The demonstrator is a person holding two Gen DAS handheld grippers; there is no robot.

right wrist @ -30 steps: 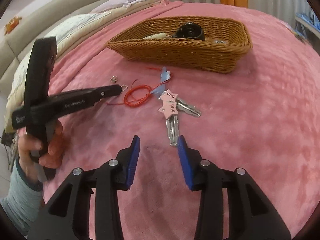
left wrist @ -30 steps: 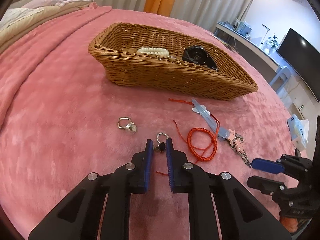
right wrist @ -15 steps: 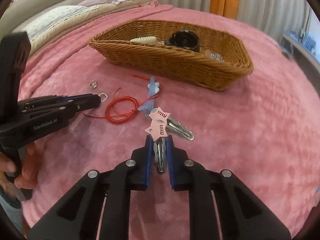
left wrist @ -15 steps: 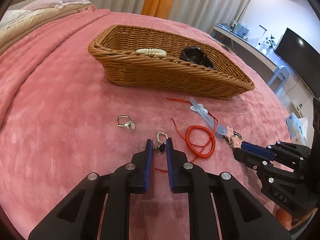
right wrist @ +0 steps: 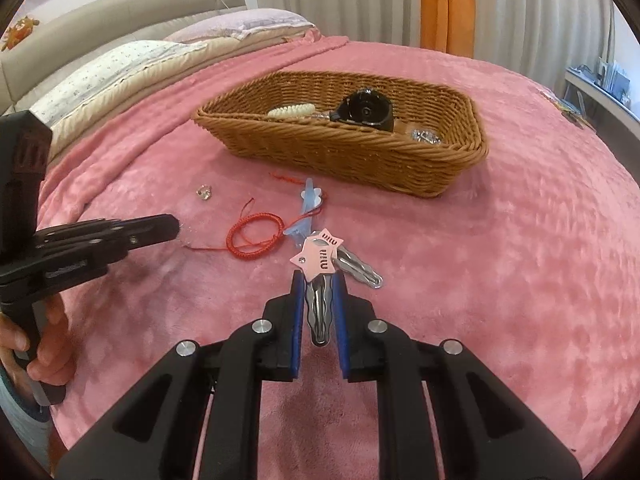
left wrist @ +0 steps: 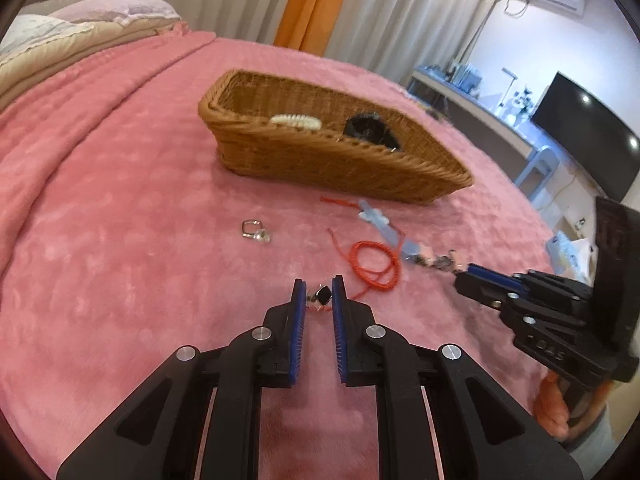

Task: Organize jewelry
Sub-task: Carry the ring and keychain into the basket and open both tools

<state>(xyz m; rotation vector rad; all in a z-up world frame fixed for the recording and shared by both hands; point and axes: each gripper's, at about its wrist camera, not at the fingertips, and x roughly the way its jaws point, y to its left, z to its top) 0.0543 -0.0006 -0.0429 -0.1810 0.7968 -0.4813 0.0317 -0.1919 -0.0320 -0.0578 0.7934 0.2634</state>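
Observation:
A wicker basket (left wrist: 320, 156) (right wrist: 360, 152) stands on the pink bedspread and holds a white beaded bracelet (right wrist: 294, 111), a black round item (right wrist: 366, 110) and a silver piece (right wrist: 426, 136). My left gripper (left wrist: 319, 292) is shut on a black-stone ring (left wrist: 322, 295) and holds it off the blanket. My right gripper (right wrist: 319, 284) is shut on a silver hair clip with pink stars (right wrist: 318, 264). A red cord bracelet (left wrist: 374, 264) (right wrist: 256, 236), a pale blue hair clip (left wrist: 384, 228) (right wrist: 308, 208) and a silver ring (left wrist: 256, 232) (right wrist: 204, 192) lie on the blanket.
Pillows (right wrist: 140, 60) and a headboard lie at the far left. A desk with a black screen (left wrist: 584, 136) stands beyond the bed's right edge. Curtains (right wrist: 444, 0) hang behind the basket.
My right gripper closed on the pink star hair clip. My left gripper rose and pulled back with the black-stone ring; the basket looks farther away.

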